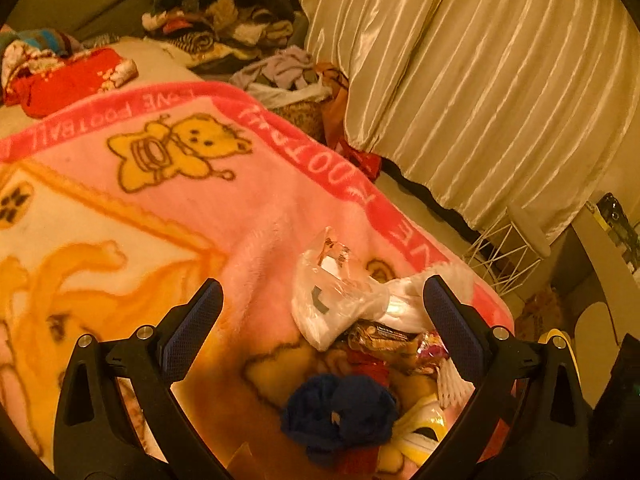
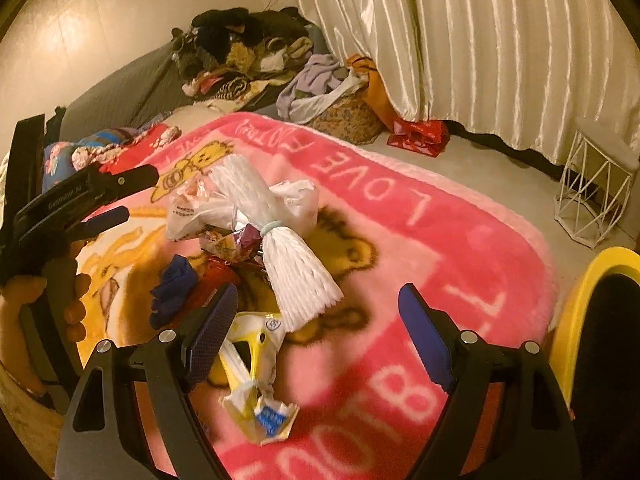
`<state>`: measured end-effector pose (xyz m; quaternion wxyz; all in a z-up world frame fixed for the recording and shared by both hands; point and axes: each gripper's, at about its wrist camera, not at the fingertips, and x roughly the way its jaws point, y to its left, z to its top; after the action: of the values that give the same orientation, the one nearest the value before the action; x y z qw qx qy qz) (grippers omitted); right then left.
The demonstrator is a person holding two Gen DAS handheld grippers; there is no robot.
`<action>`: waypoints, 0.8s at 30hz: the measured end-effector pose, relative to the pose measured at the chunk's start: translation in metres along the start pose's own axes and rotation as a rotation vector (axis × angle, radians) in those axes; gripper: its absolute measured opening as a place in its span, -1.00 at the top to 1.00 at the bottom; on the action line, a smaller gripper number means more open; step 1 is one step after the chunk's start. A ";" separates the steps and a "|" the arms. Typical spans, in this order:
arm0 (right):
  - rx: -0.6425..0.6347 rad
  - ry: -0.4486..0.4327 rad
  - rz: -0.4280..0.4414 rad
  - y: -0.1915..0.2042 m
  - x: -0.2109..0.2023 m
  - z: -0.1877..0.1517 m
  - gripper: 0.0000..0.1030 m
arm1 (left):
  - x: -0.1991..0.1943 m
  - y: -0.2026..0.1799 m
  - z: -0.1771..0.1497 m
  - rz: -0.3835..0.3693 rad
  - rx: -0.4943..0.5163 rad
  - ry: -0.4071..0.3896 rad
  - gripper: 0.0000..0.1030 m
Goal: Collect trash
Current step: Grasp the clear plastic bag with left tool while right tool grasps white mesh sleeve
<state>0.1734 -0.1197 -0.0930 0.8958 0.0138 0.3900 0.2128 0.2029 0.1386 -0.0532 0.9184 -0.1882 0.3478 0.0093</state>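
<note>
Blanket [image 2: 460,240] under trash, satin curtain [image 2: 500,40] behind

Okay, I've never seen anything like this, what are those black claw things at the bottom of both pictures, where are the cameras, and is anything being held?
Each claw is a handheld two-finger gripper with a camera looking along its fingers. One picture is from the left gripper, the other from the right gripper; the hand carrying the left one shows there. Both are open and hold nothing. On the pink teddy-bear blanket lies trash: a white foam net sleeve, a clear crumpled plastic bag, a dark blue crumpled wad and a yellow and white torn wrapper.
</note>
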 end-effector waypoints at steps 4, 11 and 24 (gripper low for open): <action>0.003 0.018 0.000 0.001 0.013 0.003 -0.55 | 0.018 0.006 0.002 0.008 -0.021 0.043 -0.79; 0.027 0.042 0.022 0.000 0.030 0.007 -0.43 | 0.040 0.018 0.002 -0.030 -0.122 0.096 -0.76; 0.007 0.033 0.074 0.003 0.015 -0.004 0.67 | 0.026 0.003 -0.008 -0.060 -0.112 0.072 0.52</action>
<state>0.1791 -0.1115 -0.1054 0.8806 0.0281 0.4048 0.2448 0.2171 0.1362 -0.0761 0.8933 -0.2500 0.3736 -0.0056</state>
